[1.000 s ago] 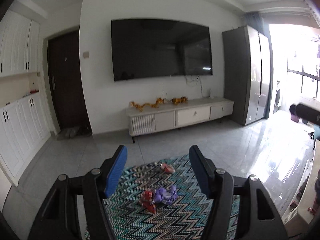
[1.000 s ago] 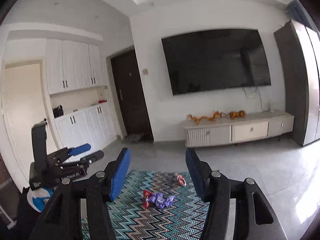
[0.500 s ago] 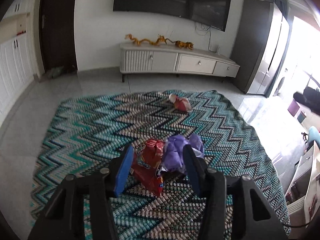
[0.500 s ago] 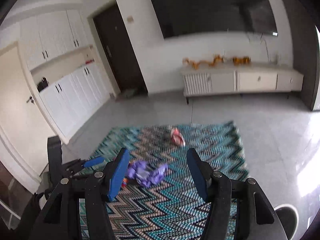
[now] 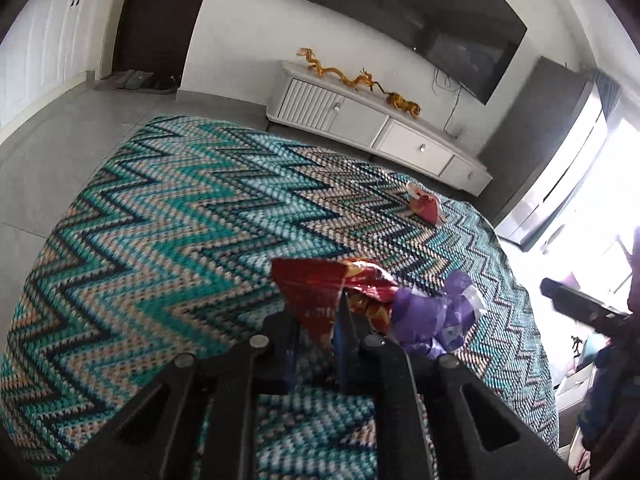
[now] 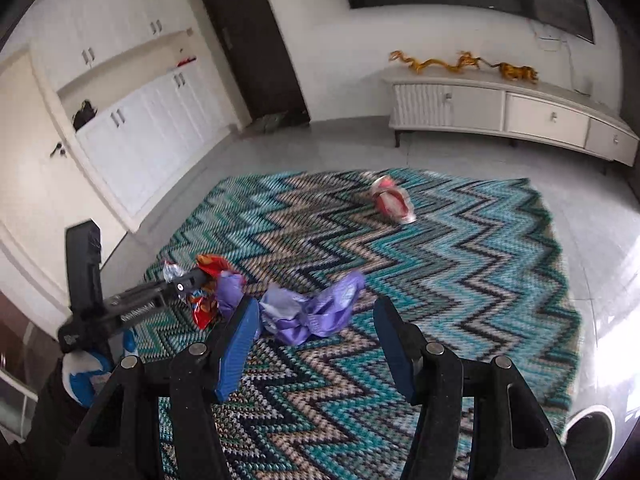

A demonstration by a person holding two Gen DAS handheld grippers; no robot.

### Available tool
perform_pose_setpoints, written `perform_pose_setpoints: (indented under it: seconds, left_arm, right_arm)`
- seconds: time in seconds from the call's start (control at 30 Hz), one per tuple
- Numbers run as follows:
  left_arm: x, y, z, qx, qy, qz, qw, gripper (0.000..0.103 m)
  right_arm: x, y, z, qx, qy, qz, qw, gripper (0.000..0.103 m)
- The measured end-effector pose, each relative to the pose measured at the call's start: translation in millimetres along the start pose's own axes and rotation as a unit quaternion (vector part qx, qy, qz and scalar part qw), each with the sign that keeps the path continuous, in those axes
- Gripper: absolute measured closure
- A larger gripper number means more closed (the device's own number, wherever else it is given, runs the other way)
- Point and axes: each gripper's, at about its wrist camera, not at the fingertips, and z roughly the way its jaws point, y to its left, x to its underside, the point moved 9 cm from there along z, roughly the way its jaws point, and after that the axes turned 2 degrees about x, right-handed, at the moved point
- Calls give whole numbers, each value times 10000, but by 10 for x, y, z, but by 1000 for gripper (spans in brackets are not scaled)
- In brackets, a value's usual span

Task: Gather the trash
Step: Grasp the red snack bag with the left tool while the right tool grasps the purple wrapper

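Observation:
My left gripper (image 5: 318, 330) is shut on a crumpled red snack wrapper (image 5: 316, 292) on the zigzag rug (image 5: 180, 220); the gripper also shows in the right wrist view (image 6: 192, 280) with the red wrapper (image 6: 206, 300). A crumpled purple wrapper (image 5: 436, 316) lies just right of it. My right gripper (image 6: 316, 332) is open, with the purple wrapper (image 6: 312, 312) just ahead between its fingers. A pink-and-red wrapper (image 5: 426, 206) lies farther back on the rug, seen also in the right wrist view (image 6: 392, 200).
A white TV cabinet (image 5: 380, 132) with gold dragon ornaments stands against the far wall under a TV. White cupboards (image 6: 152, 132) and a dark door (image 6: 256, 40) are at the left. Grey tile floor (image 6: 580, 208) surrounds the rug. A white round object (image 6: 588, 432) sits at the lower right.
Both grippers dropped from a raised view of the room down to the rug. My left gripper closed on the red wrapper. My right gripper came close to the purple wrapper, still open.

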Motion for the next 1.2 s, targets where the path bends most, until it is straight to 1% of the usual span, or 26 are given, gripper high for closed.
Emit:
perform_pose_setpoints:
  seconds: [0.1,0.2,0.23,0.3,0.37,0.43,0.53,0.57,0.6,0.63,0.7,0.77,0.93,1.07,1.2]
  left_arm:
    - [17,44,-79,14,-100,-62,9999,92]
    - [8,104,-169,41,-289,-192,9994,94]
    - [1,126,-204,20,-353,-227,9991,94]
    - [-11,160,-269,32,-449,-288,9986,94]
    - [-29,179,-340,53,-543,-344,9979,94]
    - [-22,194,-405,62,-606,-382,9974,95]
    - [24,199,-508,71,-646,-401,9971,96]
    - [38,195,-541,77,-657,-402,9970,96]
    - [50,189,-567,78,-665,-407,9969,96]
    - [65,182,-603,88,-677,-412,9968,96]
    - [87,166,-672,93,-716,-415,9965,96]
    - [111,146,-752,113,-764,-438,9960,96]
    - [136,-8,-909,133,-856,-377,9955,96]
    - [129,-222,-1069,178,-941,-254,9951,96]
    - [89,-549,-1254,294,-1066,-18,9939,96]
  right_arm:
    - [48,117,152,-28,125,-91,9999,45]
    - [98,92,305,-12,226,121,9997,43]
    - [112,76,349,19,257,176,9995,42]
    - [138,55,445,60,325,295,9990,35]
    - [143,71,532,14,370,373,9986,34]
    - [146,77,632,28,408,427,9982,29]
    - [163,56,782,39,470,551,9974,29]
    - [181,29,824,33,488,621,9969,37]
    - [191,24,849,0,499,658,9966,53]
    - [212,8,858,-99,506,724,9960,56]
    - [230,-30,797,-138,430,784,9959,60]
    - [250,-58,685,-153,350,798,9961,62]
    - [337,-88,289,-286,157,820,9961,62]
    - [460,-96,-117,-380,25,809,9960,62]
    - [537,-95,-598,-440,-256,761,9958,62]
